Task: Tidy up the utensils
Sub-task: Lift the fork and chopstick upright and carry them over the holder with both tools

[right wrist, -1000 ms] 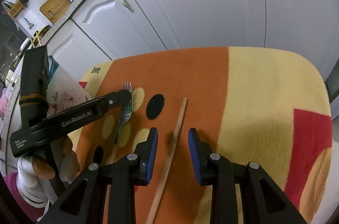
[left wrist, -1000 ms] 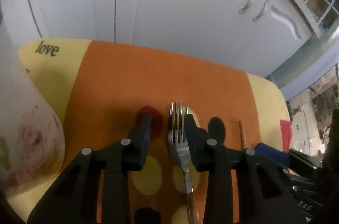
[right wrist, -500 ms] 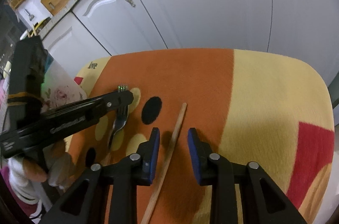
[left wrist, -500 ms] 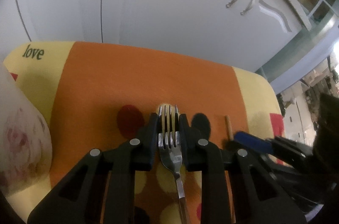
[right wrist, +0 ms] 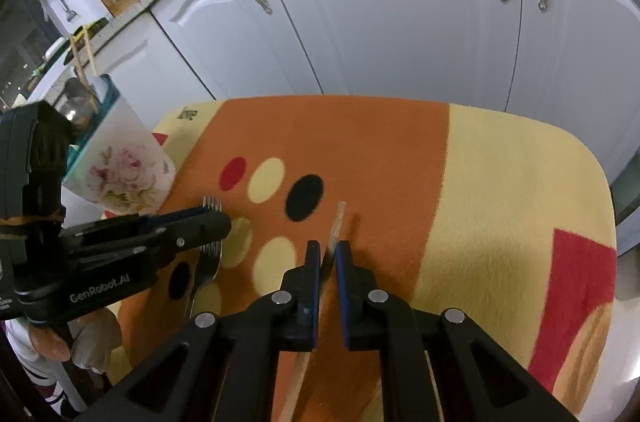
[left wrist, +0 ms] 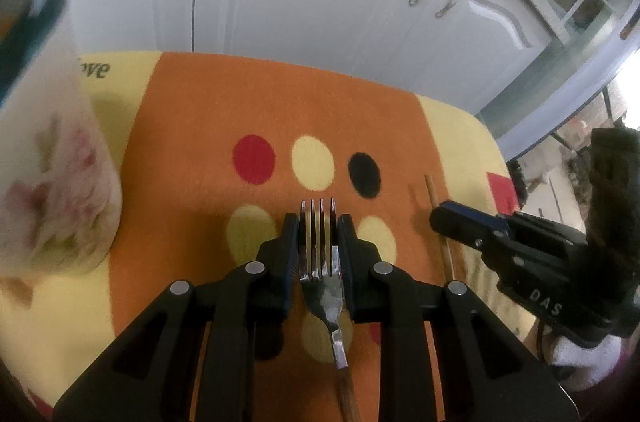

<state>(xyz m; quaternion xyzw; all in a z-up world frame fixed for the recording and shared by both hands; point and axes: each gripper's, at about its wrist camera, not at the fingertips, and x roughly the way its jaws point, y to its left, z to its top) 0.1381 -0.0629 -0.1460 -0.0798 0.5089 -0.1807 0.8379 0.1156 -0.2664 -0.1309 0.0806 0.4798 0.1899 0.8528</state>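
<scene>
A metal fork (left wrist: pixel 318 238) sits tines-forward between the pads of my left gripper (left wrist: pixel 319 222), which is shut on its head just over the orange and yellow cloth (left wrist: pixel 240 94). From the right wrist view the same left gripper (right wrist: pixel 216 218) comes in from the left, with the fork (right wrist: pixel 206 270) hanging below it. A wooden chopstick (right wrist: pixel 339 218) lies on the cloth and runs between the blue pads of my right gripper (right wrist: pixel 328 248), whose jaws are closing and touch it. The left wrist view shows the right gripper (left wrist: pixel 440 218) over the chopstick (left wrist: pixel 431 188).
A tall white floral holder (right wrist: pixel 124 166) with utensils sticking out stands at the cloth's left edge, close to my left gripper; it is blurred in the left wrist view (left wrist: pixel 52 182). White cabinet doors (left wrist: pixel 320 2) rise behind the cloth-covered table (right wrist: pixel 500 182). A gloved hand (right wrist: pixel 92 342) holds the left gripper.
My left gripper's jaws closed onto the fork's head, then drew back from the coloured spots with it. My right gripper's jaws narrowed around the chopstick.
</scene>
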